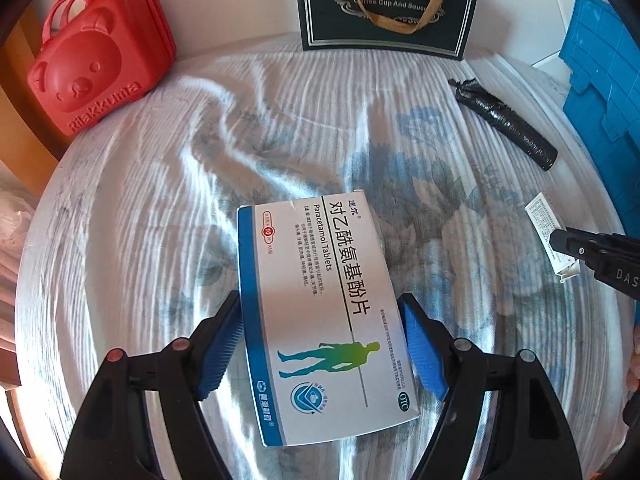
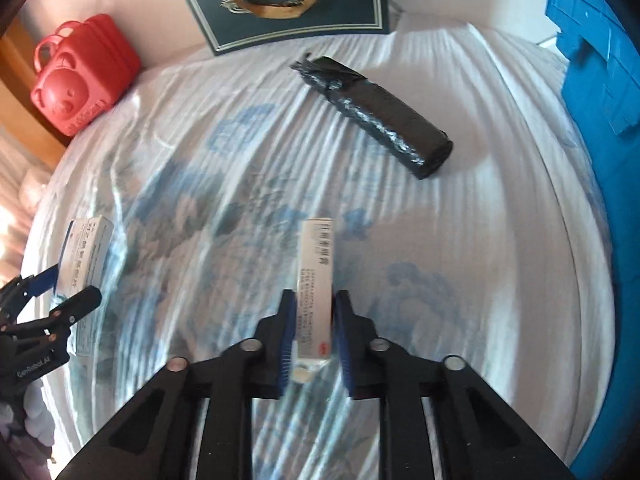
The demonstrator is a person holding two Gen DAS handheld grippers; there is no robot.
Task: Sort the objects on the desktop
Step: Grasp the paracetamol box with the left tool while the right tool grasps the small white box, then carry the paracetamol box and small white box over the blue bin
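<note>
The left gripper holds a flat white-and-blue tablet box above a desk covered by a white floral cloth. Its jaws stand wide, with the blue pads pressed against the long edges of the box. Only the left wrist view shows the printed face of this box, including the words "Paracetamol Tablets". The right wrist view shows the same box edge-on at the left border, where the print is unreadable.

The right gripper has its jaws clamped on a narrow white carton, held upright on its thin side. The right wrist view shows the grip in full. The left wrist view shows only the black tip of that gripper and one end of the carton at the right border.

A black roll of bags lies on the cloth, apart from both grippers. A red bear case stands at the back left. A dark paper bag stands at the back centre. A blue crate stands at the right.
</note>
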